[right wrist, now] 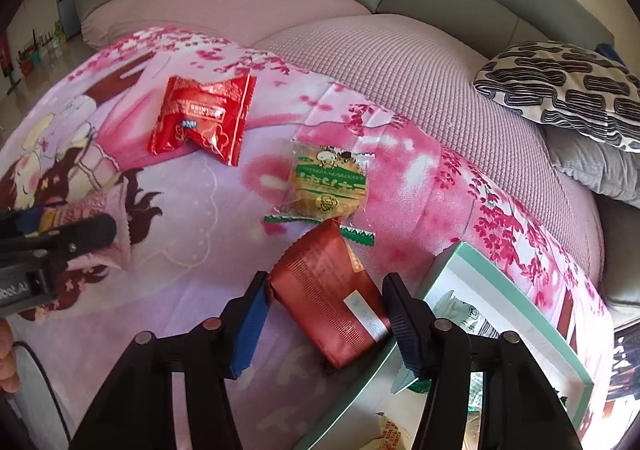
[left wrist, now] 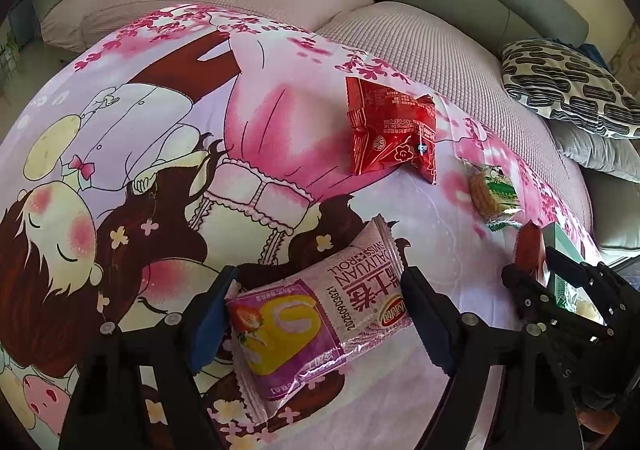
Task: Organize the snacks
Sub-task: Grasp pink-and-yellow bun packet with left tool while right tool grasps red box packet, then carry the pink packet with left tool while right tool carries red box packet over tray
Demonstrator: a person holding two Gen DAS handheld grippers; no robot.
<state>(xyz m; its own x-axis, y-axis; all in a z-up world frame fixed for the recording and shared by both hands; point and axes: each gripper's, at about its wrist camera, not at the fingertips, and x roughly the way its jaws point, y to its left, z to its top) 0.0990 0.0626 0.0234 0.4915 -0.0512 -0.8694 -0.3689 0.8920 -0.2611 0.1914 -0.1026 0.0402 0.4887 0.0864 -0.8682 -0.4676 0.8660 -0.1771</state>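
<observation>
Swiss roll pack (left wrist: 316,314) btwn left claw (left wrist: 320,318) pads, untouched | right claw (right wrist: 328,314) grips brown pack (right wrist: 332,298), tilted down

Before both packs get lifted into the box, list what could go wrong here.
1. The left tongs straddle the Swiss roll pack skewed; closing may crush the soft cake or catch only the crinkly wrapper.
2. The dark red pack between the right tongs overhangs the green box rim and could snag or tip out.
</observation>
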